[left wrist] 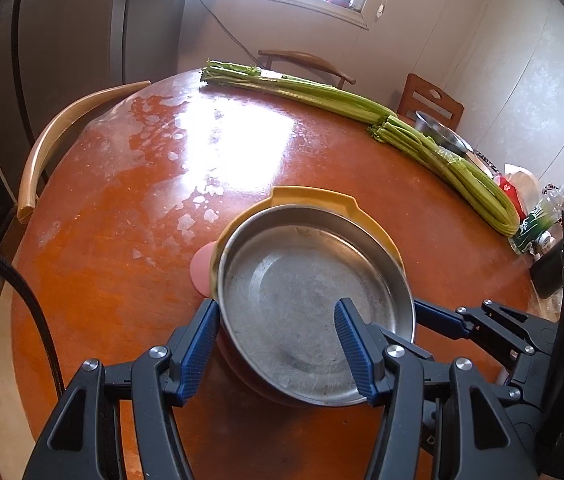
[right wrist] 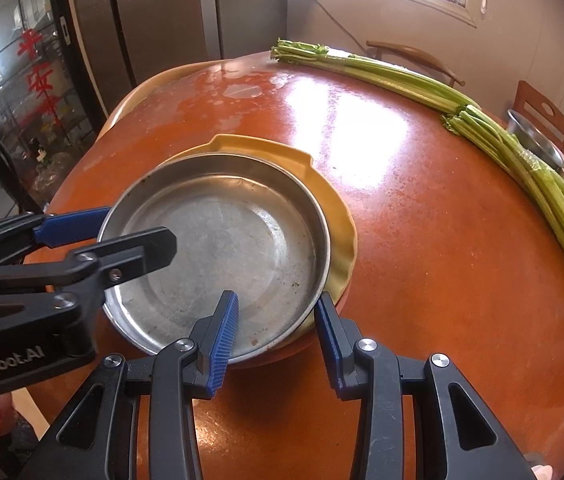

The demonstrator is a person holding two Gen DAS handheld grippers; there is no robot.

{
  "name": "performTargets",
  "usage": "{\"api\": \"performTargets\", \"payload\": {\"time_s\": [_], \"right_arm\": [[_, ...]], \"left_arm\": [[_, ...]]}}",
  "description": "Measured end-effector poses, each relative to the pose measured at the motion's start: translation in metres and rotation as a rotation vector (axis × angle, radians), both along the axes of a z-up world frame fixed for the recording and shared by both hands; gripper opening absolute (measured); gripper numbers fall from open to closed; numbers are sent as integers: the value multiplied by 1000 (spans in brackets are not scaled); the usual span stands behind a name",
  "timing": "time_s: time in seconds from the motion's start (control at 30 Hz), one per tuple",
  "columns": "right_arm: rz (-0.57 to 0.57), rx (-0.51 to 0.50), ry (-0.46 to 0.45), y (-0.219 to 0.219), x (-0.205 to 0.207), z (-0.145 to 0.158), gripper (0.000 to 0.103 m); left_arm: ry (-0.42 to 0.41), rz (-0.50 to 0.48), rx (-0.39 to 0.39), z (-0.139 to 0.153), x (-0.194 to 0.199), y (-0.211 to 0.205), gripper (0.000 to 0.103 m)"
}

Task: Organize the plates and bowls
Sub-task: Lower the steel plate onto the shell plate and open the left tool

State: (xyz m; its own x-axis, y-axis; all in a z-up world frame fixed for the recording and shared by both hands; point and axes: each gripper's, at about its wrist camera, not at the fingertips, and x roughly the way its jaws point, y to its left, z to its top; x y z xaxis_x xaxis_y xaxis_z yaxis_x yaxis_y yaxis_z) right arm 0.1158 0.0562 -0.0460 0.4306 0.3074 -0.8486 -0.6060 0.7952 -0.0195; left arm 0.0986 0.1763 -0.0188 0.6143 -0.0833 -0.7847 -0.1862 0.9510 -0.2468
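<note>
Surface [left wrist: 130, 208] round, orange-brown, shiny, patchy with white marks. Celery [left wrist: 321, 96] laid along far edge. Chairs and window seen behind. Metal plate [left wrist: 301, 300] stacked on yellow plate [left wrist: 309, 196] near front edge, rim squeezed by left gripper [left wrist: 278, 348] and right gripper [right wrist: 278, 336].

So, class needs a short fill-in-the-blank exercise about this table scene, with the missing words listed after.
1. The steel plate sits on top of a ____ plate.
2. Both the left gripper and the right gripper straddle the steel plate's ____.
3. Long green ____ stalks lie along the table's far edge.
4. Beyond the stalks stands a second ____ bowl.

Missing words: yellow; rim; celery; steel
</note>
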Motion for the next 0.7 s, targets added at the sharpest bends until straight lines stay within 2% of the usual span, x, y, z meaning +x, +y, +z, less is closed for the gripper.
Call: {"api": "performTargets", "payload": {"time_s": [0.33, 0.5, 0.7], "right_arm": [[1, 6, -2, 0, 1, 1, 42], [-7, 13, 4, 0, 0, 2, 42], [-31, 54, -28, -11, -1, 15, 42]], "left_arm": [[5, 30, -11, 1, -8, 17, 60], [30, 55, -60, -7, -7, 26, 60], [40, 31, -95, -13, 0, 21, 60]]}}
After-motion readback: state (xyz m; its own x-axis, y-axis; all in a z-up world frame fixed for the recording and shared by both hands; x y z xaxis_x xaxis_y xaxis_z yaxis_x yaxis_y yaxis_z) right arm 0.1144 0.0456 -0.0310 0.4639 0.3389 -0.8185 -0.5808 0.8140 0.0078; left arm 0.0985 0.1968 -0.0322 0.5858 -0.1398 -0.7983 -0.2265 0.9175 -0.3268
